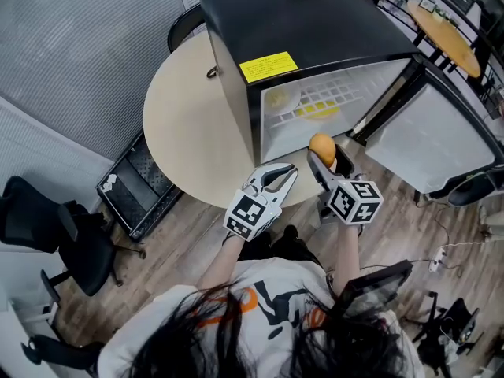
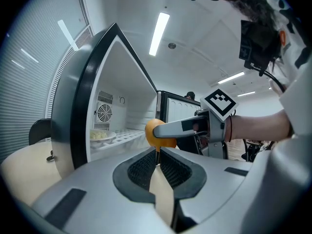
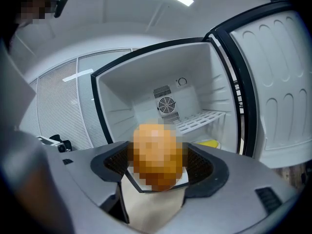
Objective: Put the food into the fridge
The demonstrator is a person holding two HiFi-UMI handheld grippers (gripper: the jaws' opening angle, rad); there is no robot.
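Note:
A black mini fridge (image 1: pixel 315 22) stands on the round beige table (image 1: pixel 189 124), its door (image 1: pixel 433 136) swung wide open to the right. Inside, a plate of yellow food (image 1: pixel 319 107) rests on the white wire shelf. My right gripper (image 1: pixel 321 154) is shut on a round orange food item (image 1: pixel 321 144), held just in front of the fridge opening. In the right gripper view the orange item (image 3: pixel 157 155) sits between the pads, facing the white interior (image 3: pixel 165 106). My left gripper (image 1: pixel 283 173) is beside it on the left, shut and empty (image 2: pixel 157 156).
A small metal object (image 1: pixel 213 72) lies on the table left of the fridge. A black rack (image 1: pixel 138 183) sits on the floor under the table's edge, and a black office chair (image 1: pixel 71 235) is at the left. Another round wooden table (image 1: pixel 449 26) stands at the far right.

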